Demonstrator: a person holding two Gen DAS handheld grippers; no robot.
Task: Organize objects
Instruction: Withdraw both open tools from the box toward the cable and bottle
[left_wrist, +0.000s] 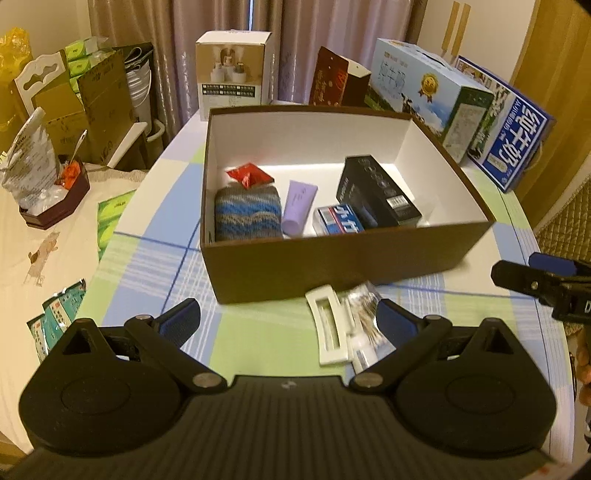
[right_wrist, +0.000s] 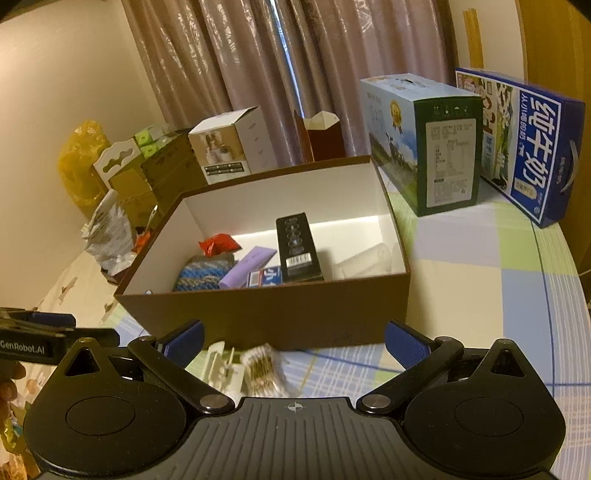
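Note:
A brown box (left_wrist: 332, 266) with a white inside stands on the checked tablecloth. It holds a blue-grey knitted piece (left_wrist: 246, 213), a red packet (left_wrist: 249, 174), a purple tube (left_wrist: 299, 206), a blue toothpaste carton (left_wrist: 338, 220) and a black carton (left_wrist: 376, 192). In front of the box lie a white hair clip (left_wrist: 328, 328) and a bag of cotton swabs (left_wrist: 364, 314). My left gripper (left_wrist: 288, 317) is open above them, its right finger beside the swabs. My right gripper (right_wrist: 295, 339) is open too, with the clip (right_wrist: 221, 365) and swabs (right_wrist: 264, 369) low between its fingers.
Behind the box stand a white carton (left_wrist: 232, 74), a red gift bag (left_wrist: 328, 77) and two milk cases (left_wrist: 424, 99) (left_wrist: 517, 136). A dark tray (left_wrist: 55, 203) of odds and ends and green packets (left_wrist: 110, 218) lie left. The table edge curves at the right.

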